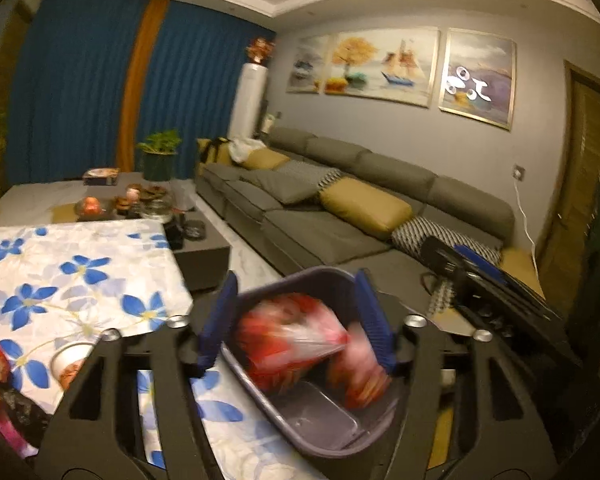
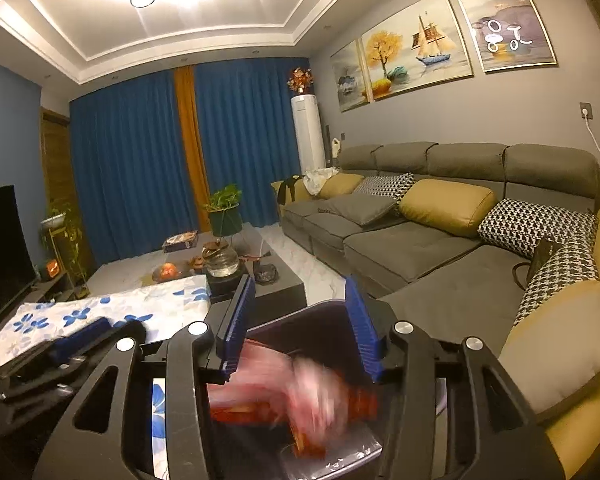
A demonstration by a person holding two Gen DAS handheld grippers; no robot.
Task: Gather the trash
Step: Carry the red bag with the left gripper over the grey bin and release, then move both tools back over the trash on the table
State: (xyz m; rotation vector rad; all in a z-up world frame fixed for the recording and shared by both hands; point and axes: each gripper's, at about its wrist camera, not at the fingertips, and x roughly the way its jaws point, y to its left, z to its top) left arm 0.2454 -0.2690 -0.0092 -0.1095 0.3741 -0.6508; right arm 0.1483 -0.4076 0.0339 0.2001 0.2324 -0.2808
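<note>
Floral tablecloth (image 1: 80, 272) edge beside bin (image 1: 324, 412)

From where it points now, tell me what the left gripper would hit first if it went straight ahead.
Probably the blurred red wrapper, which shows between the open left gripper's jaws, above the dark bin. If that drops clear, the bin's far wall comes next; depth is hard to judge.

Home living room, grey sofa (image 2: 400, 240), blue curtains (image 2: 132, 152), television (image 2: 0, 240)

Blurred red-and-pink wrapper (image 1: 292, 344), seemingly dark purple bin (image 1: 320, 432), blue-flowered cloth (image 1: 80, 276)
</note>
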